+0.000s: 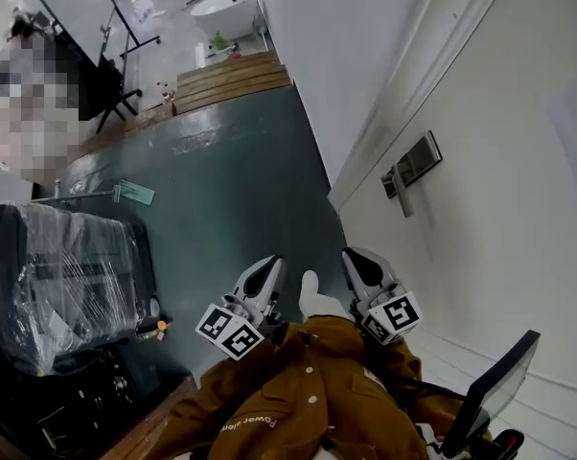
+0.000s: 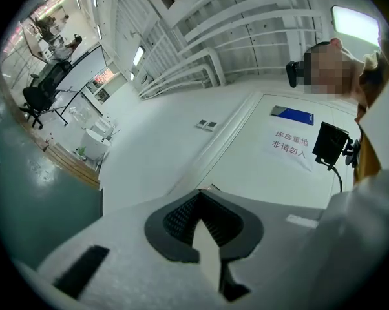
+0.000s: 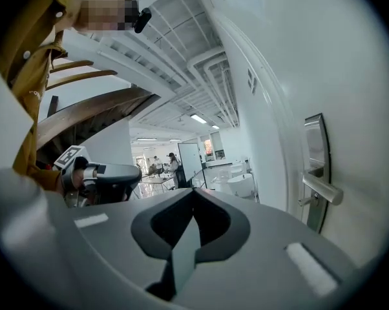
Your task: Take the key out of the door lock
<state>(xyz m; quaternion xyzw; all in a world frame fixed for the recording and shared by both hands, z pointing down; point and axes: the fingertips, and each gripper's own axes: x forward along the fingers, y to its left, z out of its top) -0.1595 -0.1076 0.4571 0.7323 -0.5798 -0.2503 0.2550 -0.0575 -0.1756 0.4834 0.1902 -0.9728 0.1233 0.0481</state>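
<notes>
The white door (image 1: pixel 480 209) fills the right side of the head view, with a metal lock plate (image 1: pixel 418 161) and lever handle (image 1: pixel 402 195) on it. In the right gripper view the same plate (image 3: pixel 315 166) and handle (image 3: pixel 322 189) show at the right, and a small metal piece that looks like the key (image 3: pixel 303 201) sticks out just below the handle. Both grippers are held close to the person's brown jacket, well short of the lock. The left gripper (image 1: pixel 267 268) (image 2: pixel 204 237) and the right gripper (image 1: pixel 357 259) (image 3: pixel 185 237) are each shut, with nothing between the jaws.
A plastic-wrapped suitcase (image 1: pixel 68 276) and black cases (image 1: pixel 78 401) stand at the left. Wooden steps (image 1: pixel 231 75) and a bathtub (image 1: pixel 226 12) lie farther down the green floor (image 1: pixel 231 190). A dark screen (image 1: pixel 499 386) sits at the lower right. A paper notice (image 2: pixel 290 144) hangs on the door.
</notes>
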